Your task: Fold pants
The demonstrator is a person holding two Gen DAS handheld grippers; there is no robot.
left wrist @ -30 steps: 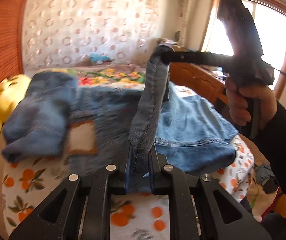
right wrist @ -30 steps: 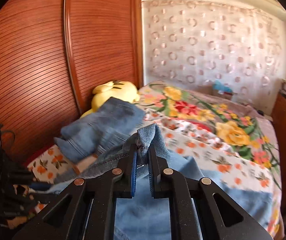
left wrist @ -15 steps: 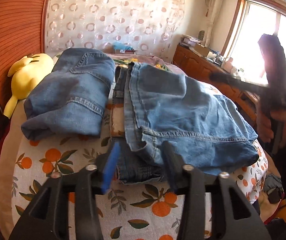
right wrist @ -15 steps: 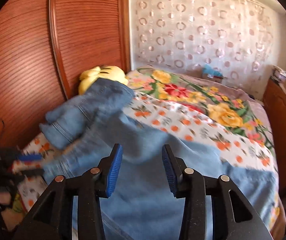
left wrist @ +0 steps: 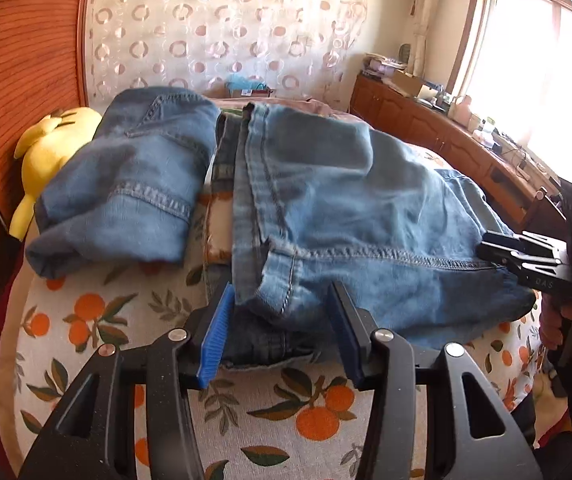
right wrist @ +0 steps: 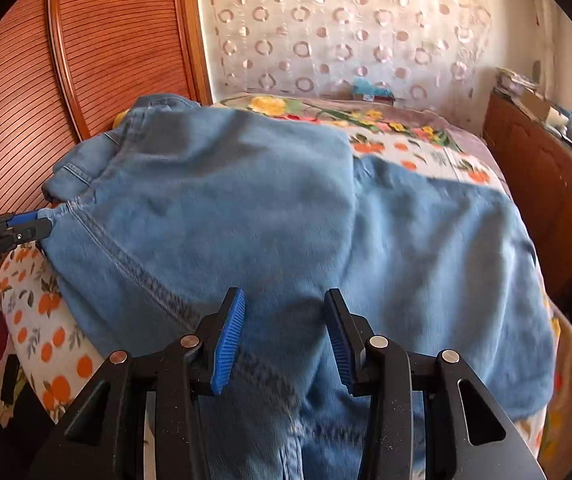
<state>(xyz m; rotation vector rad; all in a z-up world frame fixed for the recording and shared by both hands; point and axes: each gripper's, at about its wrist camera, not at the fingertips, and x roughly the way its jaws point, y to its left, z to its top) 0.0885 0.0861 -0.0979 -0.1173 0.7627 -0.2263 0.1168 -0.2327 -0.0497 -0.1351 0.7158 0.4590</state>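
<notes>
Left claw point(left wrist: 281, 332) and right claw point(right wrist: 283, 338): both just opened, gripping nothing, denim edge loose between blue pads. Pants point(left wrist: 346, 216) folded on bed point(left wrist: 310, 420), right of second jeans point(left wrist: 133, 176). Underlayers hidden.

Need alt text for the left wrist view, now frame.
Open left gripper with blue pads straddles the near hem of light blue denim jeans laid on an orange-print bedsheet. A second folded pair of blue jeans lies left, beside a yellow plush toy; the right gripper reaches in at the right edge.
</notes>
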